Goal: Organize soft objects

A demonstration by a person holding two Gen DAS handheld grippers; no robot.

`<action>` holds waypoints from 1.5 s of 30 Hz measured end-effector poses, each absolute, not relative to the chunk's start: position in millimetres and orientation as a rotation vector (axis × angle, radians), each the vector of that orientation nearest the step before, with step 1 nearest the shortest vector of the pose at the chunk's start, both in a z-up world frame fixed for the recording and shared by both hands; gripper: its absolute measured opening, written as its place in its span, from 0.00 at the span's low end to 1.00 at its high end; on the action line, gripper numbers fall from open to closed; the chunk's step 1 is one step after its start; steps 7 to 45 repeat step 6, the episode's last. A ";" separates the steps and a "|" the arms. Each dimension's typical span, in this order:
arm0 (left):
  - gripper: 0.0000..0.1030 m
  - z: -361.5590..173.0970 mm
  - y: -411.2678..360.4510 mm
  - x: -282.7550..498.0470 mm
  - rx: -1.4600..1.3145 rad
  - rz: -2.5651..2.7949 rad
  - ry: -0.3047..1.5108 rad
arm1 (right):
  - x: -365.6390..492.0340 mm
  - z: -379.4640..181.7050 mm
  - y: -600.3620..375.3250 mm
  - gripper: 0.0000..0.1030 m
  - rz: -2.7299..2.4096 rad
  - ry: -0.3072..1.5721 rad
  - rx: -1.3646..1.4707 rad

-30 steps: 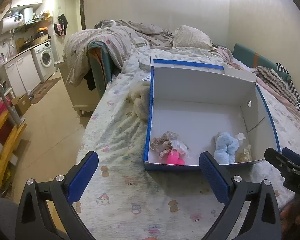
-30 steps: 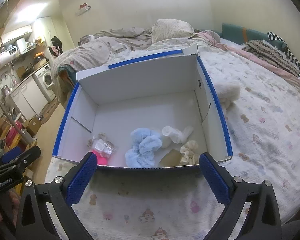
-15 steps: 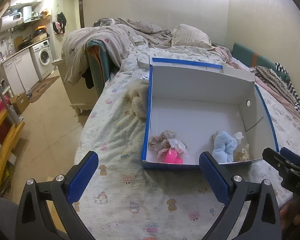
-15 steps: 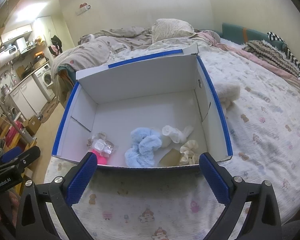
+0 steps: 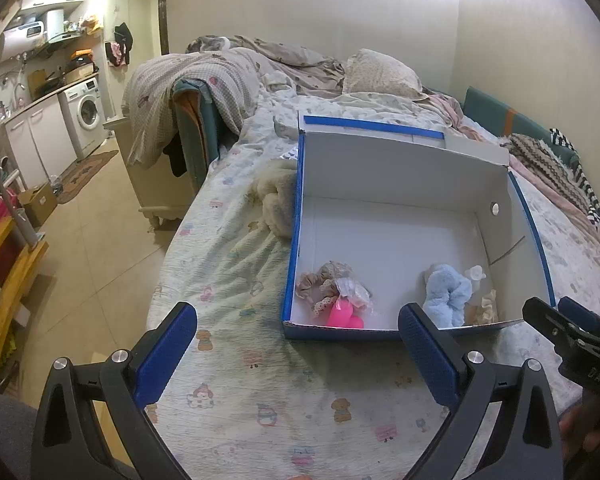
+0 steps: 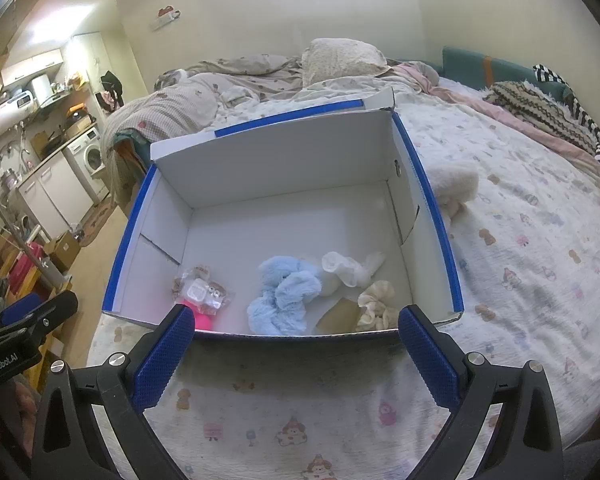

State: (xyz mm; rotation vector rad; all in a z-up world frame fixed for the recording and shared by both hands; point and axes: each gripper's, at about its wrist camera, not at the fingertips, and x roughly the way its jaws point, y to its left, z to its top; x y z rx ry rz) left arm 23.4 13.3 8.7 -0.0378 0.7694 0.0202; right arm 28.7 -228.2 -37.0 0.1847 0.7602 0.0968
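Note:
A white box with blue edges (image 5: 400, 168) (image 6: 284, 160) lies open on the bed. Inside near its front wall lie a fluffy light-blue scrunchie (image 5: 446, 294) (image 6: 286, 294), a beige scrunchie (image 5: 324, 280), a pink item under a clear packet (image 5: 346, 314) (image 6: 204, 298), a white sock (image 6: 350, 266) and a cream scrunchie (image 6: 376, 306). A cream fluffy piece (image 5: 276, 204) (image 6: 454, 188) rests on the sheet outside the box. My left gripper (image 5: 298, 350) and right gripper (image 6: 292, 350) both stand open and empty in front of the box.
The bed's left edge (image 5: 168, 264) drops to a tiled floor (image 5: 88, 248). A heaped quilt (image 5: 188, 88) and pillow (image 5: 380, 72) lie beyond the box. Folded blankets (image 6: 540, 108) lie at the far right. Kitchen cabinets with a washing machine (image 5: 86, 116) stand at the left.
The left gripper has drawn back and lifted slightly, so the box looks a little farther away. The right gripper has barely moved. Both stay open.

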 end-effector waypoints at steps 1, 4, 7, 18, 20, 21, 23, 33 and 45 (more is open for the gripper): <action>0.98 8.8 13.2 23.5 -0.038 0.019 0.770 | 28.8 -36.9 -228.3 1.00 0.097 0.760 0.185; 0.98 9.6 13.4 23.9 -0.042 0.016 0.770 | 29.3 -37.0 -229.0 1.00 0.109 0.757 0.191; 0.98 10.2 13.1 23.7 -0.041 0.018 0.769 | 28.8 -36.7 -228.4 1.00 0.109 0.756 0.184; 0.98 10.2 13.1 23.7 -0.041 0.018 0.769 | 28.8 -36.7 -228.4 1.00 0.109 0.756 0.184; 0.98 10.2 13.1 23.7 -0.041 0.018 0.769 | 28.8 -36.7 -228.4 1.00 0.109 0.756 0.184; 0.98 10.2 13.1 23.7 -0.041 0.018 0.769 | 28.8 -36.7 -228.4 1.00 0.109 0.756 0.184; 0.98 10.2 13.1 23.7 -0.041 0.018 0.769 | 28.8 -36.7 -228.4 1.00 0.109 0.756 0.184; 0.98 10.2 13.1 23.7 -0.041 0.018 0.769 | 28.8 -36.7 -228.4 1.00 0.109 0.756 0.184; 0.98 10.2 13.1 23.7 -0.041 0.018 0.769 | 28.8 -36.7 -228.4 1.00 0.109 0.756 0.184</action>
